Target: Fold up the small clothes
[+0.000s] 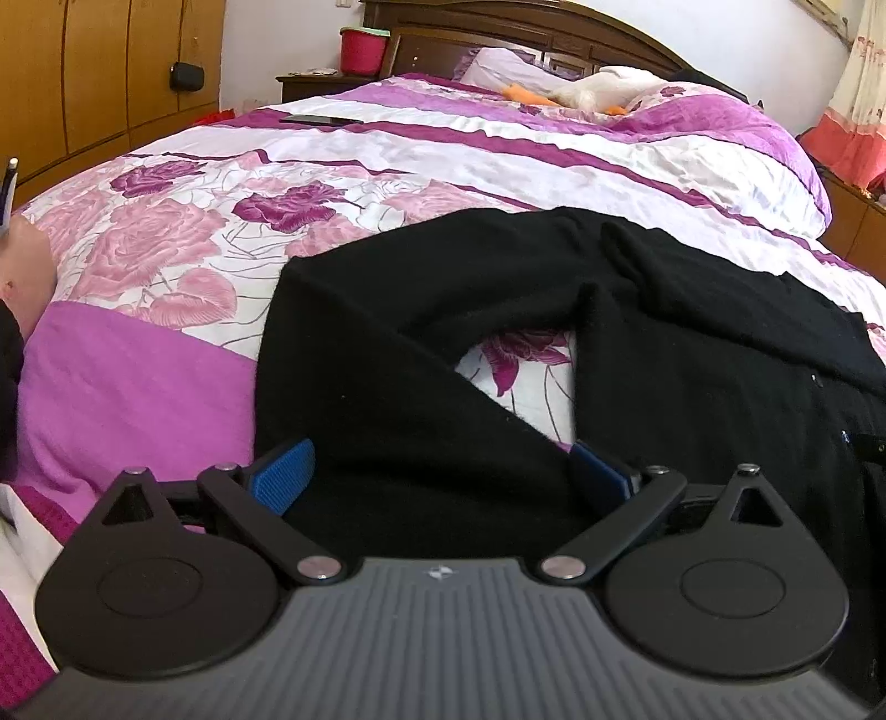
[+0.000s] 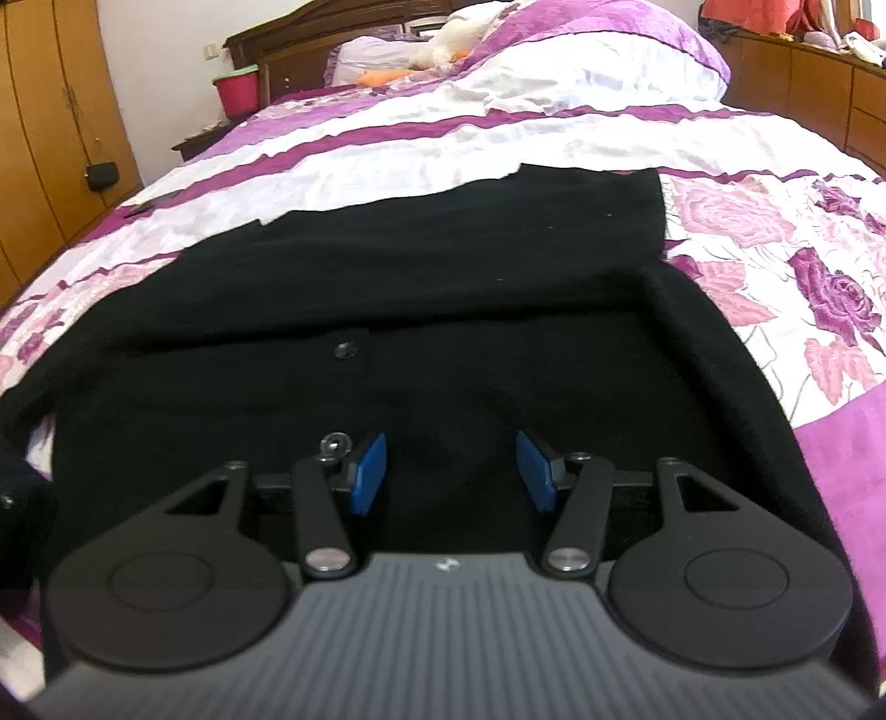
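Observation:
A black button-up cardigan (image 1: 692, 343) lies spread on a floral pink and purple bedspread (image 1: 166, 249). Its sleeve (image 1: 387, 387) is folded across, leaving a triangle of bedspread showing. My left gripper (image 1: 443, 471) is open wide at the near edge of that sleeve, and the black cloth lies between its blue pads (image 1: 282, 471). In the right wrist view the cardigan's body (image 2: 443, 266) fills the middle, with a dark button (image 2: 344, 350) on its placket. My right gripper (image 2: 453, 476) hovers over the near hem, partly open, its blue pads (image 2: 368, 476) apart with only cloth beneath.
A dark phone (image 1: 321, 119) lies on the bed far left. A white plush toy (image 1: 598, 88) and pillows sit by the wooden headboard (image 1: 498, 27). A red bucket (image 1: 362, 50) stands on a nightstand beside a wardrobe (image 1: 83, 66). Part of a person (image 1: 25, 266) shows at the left edge.

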The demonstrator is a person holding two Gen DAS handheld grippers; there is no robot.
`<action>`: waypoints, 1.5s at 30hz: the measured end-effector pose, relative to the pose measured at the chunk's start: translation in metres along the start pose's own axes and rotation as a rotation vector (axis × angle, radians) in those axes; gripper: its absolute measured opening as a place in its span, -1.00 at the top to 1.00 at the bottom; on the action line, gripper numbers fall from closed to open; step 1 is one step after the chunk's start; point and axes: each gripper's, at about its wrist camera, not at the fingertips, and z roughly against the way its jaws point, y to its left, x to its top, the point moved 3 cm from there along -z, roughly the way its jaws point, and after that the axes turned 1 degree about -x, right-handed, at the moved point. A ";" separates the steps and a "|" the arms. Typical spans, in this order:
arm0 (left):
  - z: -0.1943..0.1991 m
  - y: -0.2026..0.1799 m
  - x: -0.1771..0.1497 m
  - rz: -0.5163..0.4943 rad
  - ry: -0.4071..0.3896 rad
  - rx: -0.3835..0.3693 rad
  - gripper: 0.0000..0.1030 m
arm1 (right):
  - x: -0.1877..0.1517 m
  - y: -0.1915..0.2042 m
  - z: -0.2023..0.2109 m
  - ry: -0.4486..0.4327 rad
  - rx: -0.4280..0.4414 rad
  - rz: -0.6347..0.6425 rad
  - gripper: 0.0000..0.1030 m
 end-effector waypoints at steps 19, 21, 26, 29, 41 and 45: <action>0.016 -0.002 0.003 0.015 -0.054 0.037 0.30 | 0.001 0.010 0.021 -0.048 0.092 0.017 -0.06; 0.022 0.002 0.006 0.044 -0.064 0.012 0.54 | 0.001 0.013 0.023 -0.057 0.109 0.022 -0.06; 0.037 0.002 0.013 0.084 -0.088 -0.046 0.74 | 0.001 0.024 0.031 -0.081 0.151 0.071 -0.06; 0.049 -0.004 0.019 0.098 -0.113 -0.115 0.90 | 0.001 0.029 0.035 -0.096 0.161 0.107 -0.06; 0.064 -0.038 0.032 0.071 -0.095 -0.200 0.88 | -0.002 0.017 0.040 -0.104 0.165 0.070 -0.06; 0.057 -0.032 0.025 0.052 -0.040 -0.149 0.87 | -0.004 0.018 0.039 -0.082 0.199 0.046 -0.06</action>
